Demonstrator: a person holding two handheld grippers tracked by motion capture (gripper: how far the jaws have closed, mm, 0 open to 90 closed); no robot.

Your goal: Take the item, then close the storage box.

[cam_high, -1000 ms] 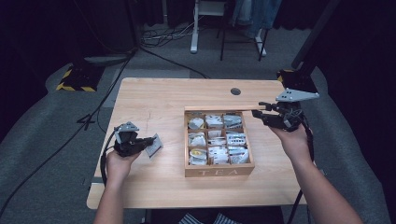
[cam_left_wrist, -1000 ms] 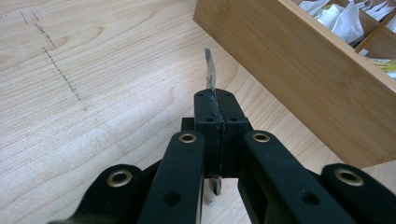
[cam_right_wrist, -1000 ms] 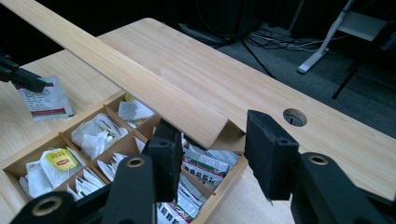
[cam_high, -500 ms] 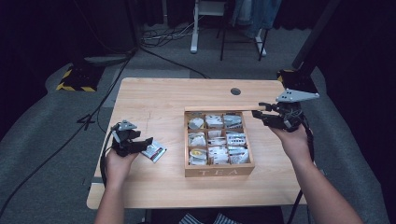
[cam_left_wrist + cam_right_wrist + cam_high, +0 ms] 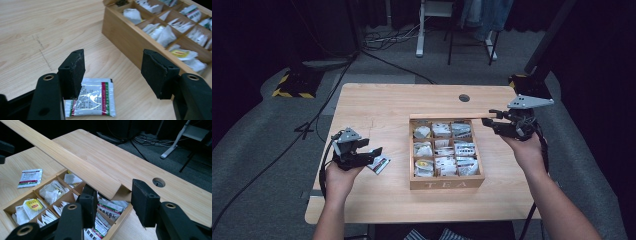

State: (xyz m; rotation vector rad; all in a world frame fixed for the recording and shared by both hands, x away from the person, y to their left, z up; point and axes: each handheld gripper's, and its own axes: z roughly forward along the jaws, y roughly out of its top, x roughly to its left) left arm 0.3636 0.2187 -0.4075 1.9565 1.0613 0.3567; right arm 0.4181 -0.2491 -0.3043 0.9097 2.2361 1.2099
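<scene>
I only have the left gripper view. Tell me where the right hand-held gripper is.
Observer: The right hand-held gripper is at the back right corner of the tea box, with its jaws open.
Operator: Say what is between its jaws.
Observer: A corner of the box's wooden lid, which is raised and slants over the back row of compartments.
Operator: Read me the box's front.
Observer: It reads TEA.

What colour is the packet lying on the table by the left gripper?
Silvery-white packet with red and green stripes; left gripper view shows it best.
</scene>
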